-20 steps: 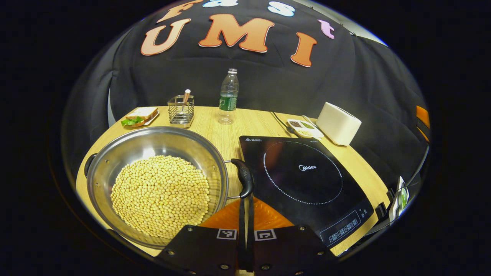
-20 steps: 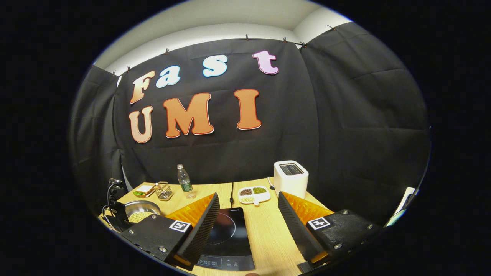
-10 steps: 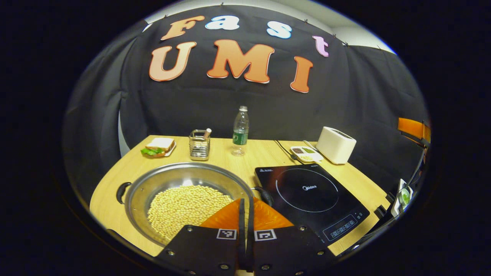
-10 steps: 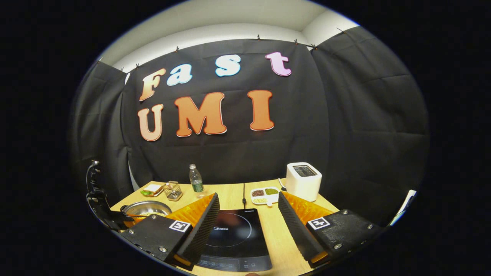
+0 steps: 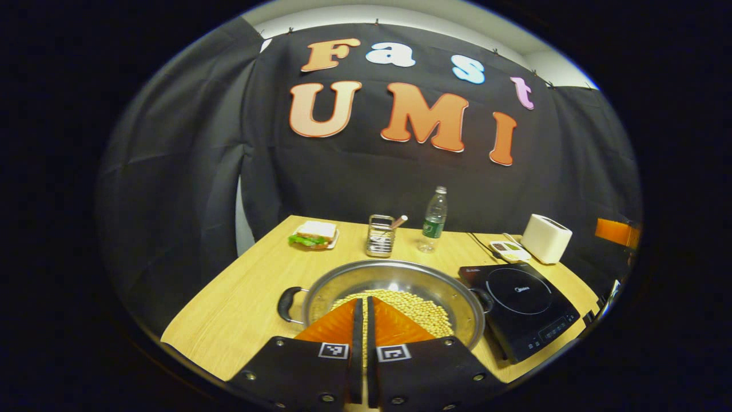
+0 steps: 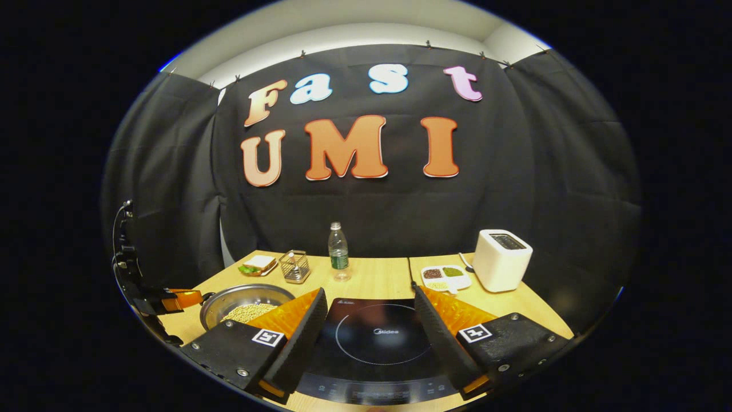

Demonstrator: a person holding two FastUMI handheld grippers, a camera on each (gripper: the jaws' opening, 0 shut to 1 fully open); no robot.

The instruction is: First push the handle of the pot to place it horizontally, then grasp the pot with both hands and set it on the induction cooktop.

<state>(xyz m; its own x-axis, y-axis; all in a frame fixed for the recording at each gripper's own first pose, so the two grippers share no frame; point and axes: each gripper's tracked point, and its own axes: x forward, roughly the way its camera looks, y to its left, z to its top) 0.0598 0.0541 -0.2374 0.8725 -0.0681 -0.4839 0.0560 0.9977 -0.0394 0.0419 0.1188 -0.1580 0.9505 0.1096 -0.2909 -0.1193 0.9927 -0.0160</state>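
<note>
Nearest, left gripper (image 5: pixel 361 320) with fingers pressed together, holding nothing, above near rim of pot (image 5: pixel 394 280). Right gripper (image 6: pixel 369 329) spread wide over induction cooktop (image 6: pixel 374 337). Pot on table (image 5: pixel 240 303), beside cooktop. Farther back, water bottle (image 5: pixel 433 220).

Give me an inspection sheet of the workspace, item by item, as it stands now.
Surface: wooden table, two boards joined.
Job's things: steel pot of beans, handles left and right, beside the induction cooktop, not yet on it.
Clutter: sandwich plate, wire holder, water bottle, sectioned dish, toaster.
Grippers: left gripper shut, above the pot's near rim; right gripper open, over the cooktop.
Cables: one cord running back from the cooktop.
Surroundings: black cloth wall.
</note>
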